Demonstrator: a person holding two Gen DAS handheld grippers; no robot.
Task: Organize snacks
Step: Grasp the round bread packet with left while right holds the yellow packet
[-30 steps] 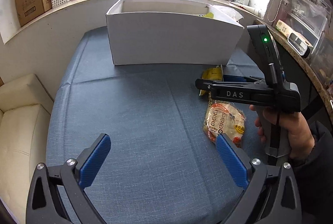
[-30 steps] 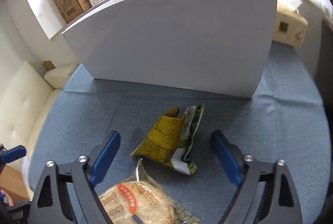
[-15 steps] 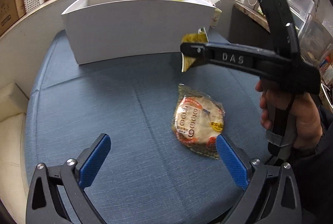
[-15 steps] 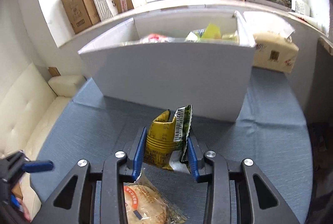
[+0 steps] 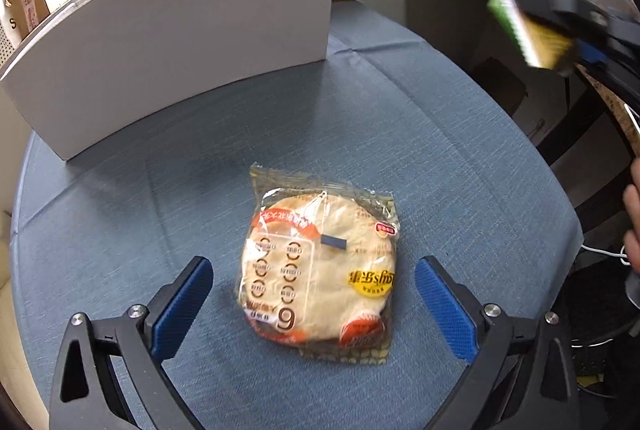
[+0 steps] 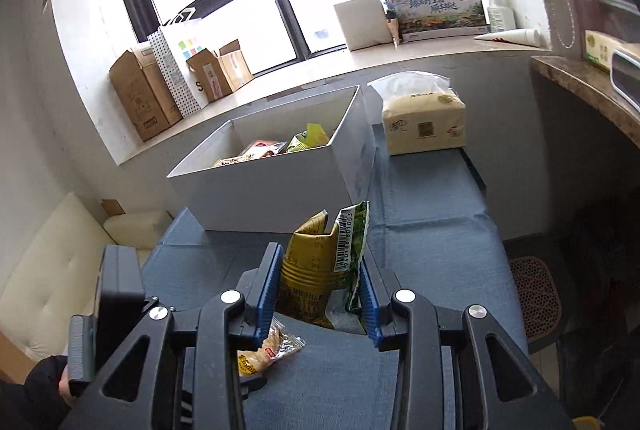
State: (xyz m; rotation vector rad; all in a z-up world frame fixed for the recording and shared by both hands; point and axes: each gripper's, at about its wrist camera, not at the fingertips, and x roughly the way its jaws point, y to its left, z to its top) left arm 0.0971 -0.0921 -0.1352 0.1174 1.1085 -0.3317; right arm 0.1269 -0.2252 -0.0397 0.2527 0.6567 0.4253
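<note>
A clear packet of flat breads [image 5: 320,270] lies on the blue table cloth [image 5: 400,134]. My left gripper [image 5: 314,306] is open, its blue pads on either side of the packet's near end, just above it. My right gripper [image 6: 320,286] is shut on a yellow and green snack bag [image 6: 320,258] and holds it high above the table, in front of the white box [image 6: 272,186]. The box holds several snack packets [image 6: 280,148]. The right gripper and its bag show blurred at the upper right of the left wrist view [image 5: 532,34]. The bread packet's corner shows below the right gripper [image 6: 268,348].
A pack of tissues [image 6: 424,126] stands on the table right of the box. Cardboard boxes [image 6: 144,98] and a white carton [image 6: 364,22] stand on the window sill. A cream sofa [image 6: 60,270] lies left of the table. A stone counter [image 6: 588,90] is at the right.
My right gripper closed on the yellow and green bag and lifted it up off the table. My left gripper moved forward and down over the bread packet, still open.
</note>
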